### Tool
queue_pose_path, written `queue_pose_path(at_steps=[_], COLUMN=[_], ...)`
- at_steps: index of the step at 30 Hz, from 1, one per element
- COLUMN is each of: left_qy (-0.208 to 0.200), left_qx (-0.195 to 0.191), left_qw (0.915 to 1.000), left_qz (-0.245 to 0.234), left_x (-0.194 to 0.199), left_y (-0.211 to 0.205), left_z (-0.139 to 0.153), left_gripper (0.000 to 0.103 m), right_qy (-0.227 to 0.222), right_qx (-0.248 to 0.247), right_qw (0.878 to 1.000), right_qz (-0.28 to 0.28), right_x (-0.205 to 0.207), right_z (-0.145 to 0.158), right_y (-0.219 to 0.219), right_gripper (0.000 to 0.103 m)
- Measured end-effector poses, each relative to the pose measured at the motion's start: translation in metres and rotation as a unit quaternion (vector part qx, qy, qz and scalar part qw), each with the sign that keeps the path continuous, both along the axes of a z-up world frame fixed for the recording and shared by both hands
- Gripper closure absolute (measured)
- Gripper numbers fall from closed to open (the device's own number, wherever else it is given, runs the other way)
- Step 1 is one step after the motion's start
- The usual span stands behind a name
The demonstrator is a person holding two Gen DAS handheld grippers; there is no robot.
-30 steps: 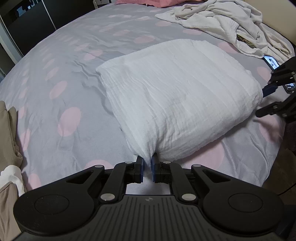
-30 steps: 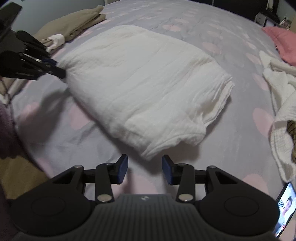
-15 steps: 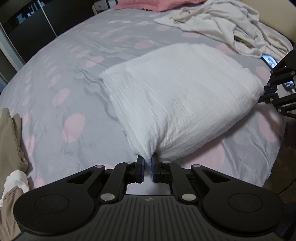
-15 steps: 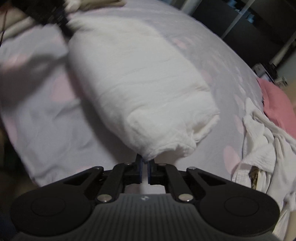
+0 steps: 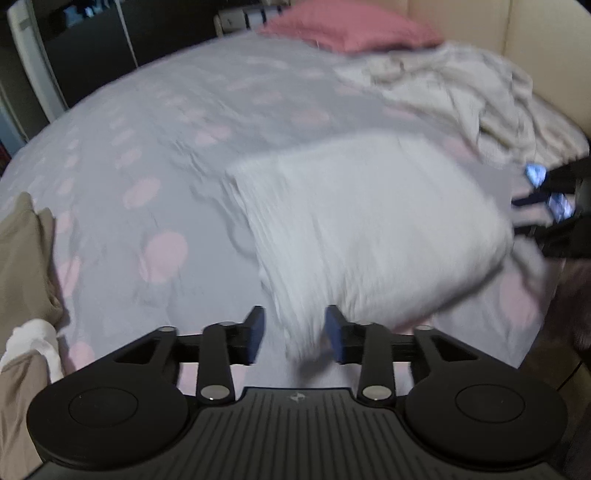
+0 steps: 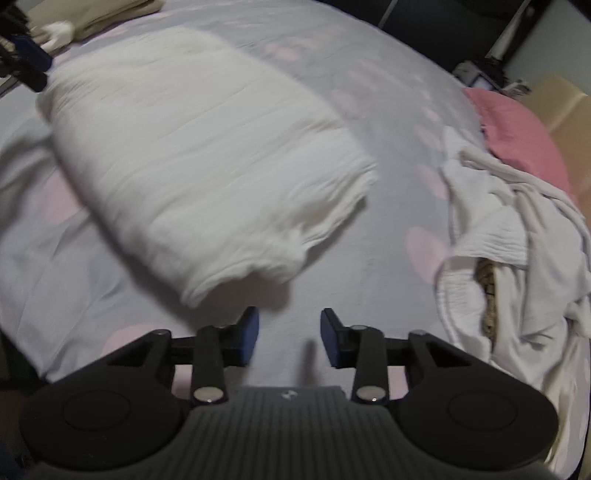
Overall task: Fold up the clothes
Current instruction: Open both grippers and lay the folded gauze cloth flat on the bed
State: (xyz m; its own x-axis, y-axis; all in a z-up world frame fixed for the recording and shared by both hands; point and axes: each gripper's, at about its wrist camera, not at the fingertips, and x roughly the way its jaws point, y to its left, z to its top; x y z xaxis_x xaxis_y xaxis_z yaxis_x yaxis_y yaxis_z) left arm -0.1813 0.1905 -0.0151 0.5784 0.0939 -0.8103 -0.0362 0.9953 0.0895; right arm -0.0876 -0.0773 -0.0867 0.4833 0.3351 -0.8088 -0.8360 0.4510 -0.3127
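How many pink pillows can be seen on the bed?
1. The pink pillow lies at the far end of the bed, beyond the pile of unfolded white clothes. The right wrist view shows the same pillow at its right edge. Others may be hidden out of view.

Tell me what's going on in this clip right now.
A person with a gripper in each hand is folding laundry on a dotted bed. A folded white cloth lies on it. Both the left gripper and right gripper are open at its near corners, gripping nothing. A rumpled white pile waits beside it, and beige clothes sit at the edge.
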Motion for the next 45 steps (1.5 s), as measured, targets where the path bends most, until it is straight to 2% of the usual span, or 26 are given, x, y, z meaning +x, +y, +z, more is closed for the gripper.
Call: queue_pose_path(at_steps=[2,3,4,5,6,7,10,17,18,20,21,22,25,27,30,31,33,38,41,43,45], left_qy=[-0.029,-0.041,-0.045,-0.049,-0.048,-0.046,-0.057,-0.034,-0.03,-0.024,-0.02,-0.017,-0.001,0.01,0.021,0.022,0.02,-0.012,-0.029,-0.029,-0.019], left_qx=[-0.002,0.003,0.008,0.013,0.016,0.02,0.022,0.014,0.014,0.016,0.015,0.014,0.009,0.006,-0.001,-0.002,-0.017,-0.025,-0.04,-0.06,-0.085], left_qw=[0.9995,0.999,0.9988,0.9986,0.9987,0.9987,0.9981,0.9993,0.9994,0.9995,0.9996,0.9997,1.0,0.9999,0.9998,0.9997,0.9995,0.9991,0.9975,0.9957,0.9932], left_qz=[0.012,0.018,0.016,0.013,0.01,0.007,0.0,-0.008,-0.009,-0.009,-0.008,-0.007,-0.004,-0.005,-0.002,0.004,0.019,0.033,0.05,0.065,0.077], left_x=[-0.001,0.0,0.002,0.004,0.007,0.01,0.015,0.027,0.029,0.032,0.034,0.036,0.04,0.044,0.052,0.053,0.052,0.048,0.05,0.057,0.065], left_y=[0.001,0.0,0.0,-0.001,-0.002,-0.004,-0.008,-0.009,-0.009,-0.007,-0.006,-0.004,0.003,0.007,0.012,0.014,0.021,0.024,0.03,0.039,0.051], left_z=[0.01,0.013,0.012,0.011,0.009,0.006,0.0,-0.022,-0.025,-0.032,-0.036,-0.039,-0.049,-0.056,-0.064,-0.065,-0.064,-0.045,-0.033,-0.03,-0.033], left_gripper=[0.06,0.06,0.061,0.063,0.071,0.074,0.074,0.074,0.074,0.074,0.074,0.074,0.074,0.074,0.067,0.059,0.054,0.054,0.054,0.053,0.05], right_qy=[-0.011,-0.019,-0.027,-0.025,-0.016,-0.008,0.018,0.077,0.085,0.099,0.105,0.113,0.152,0.158,0.172,0.173,0.169,0.172,0.172,0.181,0.196], right_qx=[0.004,0.009,0.014,0.026,0.043,0.059,0.109,0.225,0.241,0.257,0.244,0.231,0.215,0.192,0.184,0.184,0.182,0.203,0.226,0.239,0.249], right_qw=[1.0,0.999,0.999,0.998,0.998,0.997,0.993,0.97,0.965,0.96,0.963,0.965,0.96,0.962,0.96,0.96,0.96,0.951,0.942,0.933,0.925], right_qz=[-0.018,-0.029,-0.04,-0.045,-0.046,-0.047,-0.049,-0.053,-0.054,-0.05,-0.046,-0.052,-0.092,-0.114,-0.123,-0.125,-0.127,-0.156,-0.18,-0.198,-0.21], right_x=[0.003,0.005,0.007,0.008,0.009,0.011,0.014,0.022,0.023,0.024,0.025,0.026,0.043,0.053,0.064,0.065,0.067,0.07,0.077,0.082,0.087], right_z=[0.002,0.004,0.005,0.007,0.009,0.011,0.017,0.031,0.033,0.034,0.03,0.025,0.007,-0.006,-0.022,-0.023,-0.022,-0.007,0.001,0.003,0.003], right_y=[-0.001,-0.001,-0.001,0.0,0.001,0.002,0.005,0.013,0.014,0.018,0.02,0.021,0.017,0.016,0.013,0.013,0.011,0.0,-0.008,-0.012,-0.013], right_gripper=[0.057,0.05,0.036,0.03,0.026,0.026,0.021,0.021,0.024,0.045,0.064,0.071,0.071,0.071,0.067,0.064,0.059,0.056,0.047,0.033,0.028])
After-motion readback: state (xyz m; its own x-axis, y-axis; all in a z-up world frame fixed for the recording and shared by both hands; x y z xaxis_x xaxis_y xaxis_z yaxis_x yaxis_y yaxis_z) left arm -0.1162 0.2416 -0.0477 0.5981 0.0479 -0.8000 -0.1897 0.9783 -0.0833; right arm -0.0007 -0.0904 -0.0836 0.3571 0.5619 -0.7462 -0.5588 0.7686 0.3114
